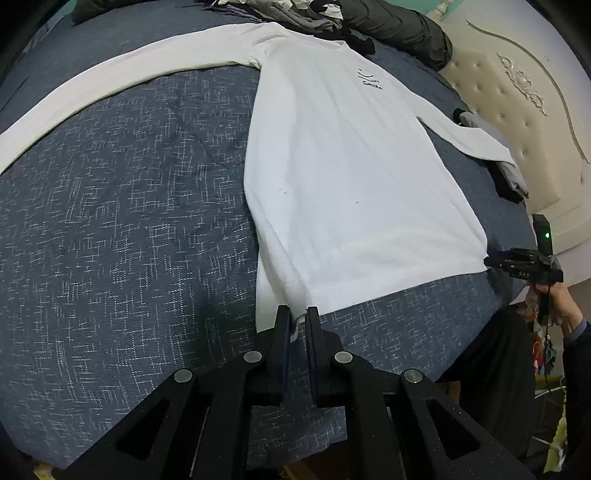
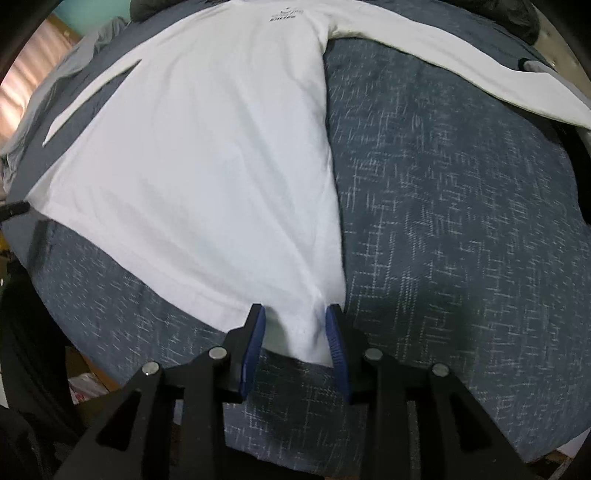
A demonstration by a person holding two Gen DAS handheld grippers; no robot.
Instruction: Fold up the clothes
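Observation:
A white long-sleeved shirt (image 1: 347, 166) lies flat, front up, on the dark blue bedspread (image 1: 122, 229), sleeves spread out. My left gripper (image 1: 297, 314) sits at the shirt's bottom left hem corner, jaws nearly closed with a bit of white fabric between them. My right gripper (image 2: 295, 314) is open, its blue pads either side of the shirt's (image 2: 207, 155) bottom right hem corner. The right gripper also shows in the left wrist view (image 1: 495, 260), at that corner. The left gripper's tip (image 2: 14, 208) shows at the left edge of the right wrist view.
A pile of dark and grey clothes (image 1: 295, 14) and a dark jacket (image 1: 402, 29) lie beyond the collar. Folded grey clothes (image 1: 506, 173) lie under the right sleeve end. A cream tufted headboard (image 1: 524, 96) stands to the right. The bed edge (image 2: 110, 373) is close below the hem.

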